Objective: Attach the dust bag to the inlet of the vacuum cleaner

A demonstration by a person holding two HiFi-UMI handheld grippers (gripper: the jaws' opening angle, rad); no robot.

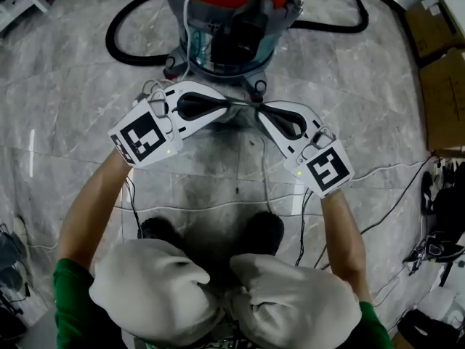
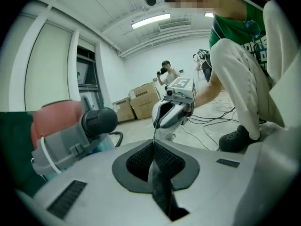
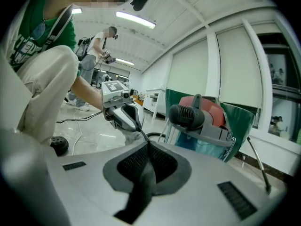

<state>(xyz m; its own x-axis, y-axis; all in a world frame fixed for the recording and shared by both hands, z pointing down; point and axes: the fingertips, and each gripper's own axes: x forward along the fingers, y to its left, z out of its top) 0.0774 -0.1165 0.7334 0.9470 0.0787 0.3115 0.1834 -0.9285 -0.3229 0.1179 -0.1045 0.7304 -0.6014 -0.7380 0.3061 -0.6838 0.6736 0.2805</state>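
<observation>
The vacuum cleaner (image 1: 232,20) stands on the marble floor ahead of me, with a red lid, a metal drum and a black hose (image 1: 123,46). Its black round inlet (image 2: 99,121) (image 3: 188,117) faces the grippers. The grey dust bag (image 1: 240,106) is stretched thin and taut between both grippers and hangs below them (image 3: 136,136). My left gripper (image 1: 225,102) (image 2: 153,157) is shut on one end of the bag's top edge. My right gripper (image 1: 260,110) (image 3: 148,149) is shut on the other end. The tips point at each other just in front of the drum.
Cardboard boxes (image 1: 443,86) lie at the right, and more boxes (image 2: 141,98) stand by the far wall. Cables (image 1: 392,195) trail over the floor near my black shoes (image 1: 156,229). Other people (image 2: 165,72) (image 3: 101,41) stand in the background.
</observation>
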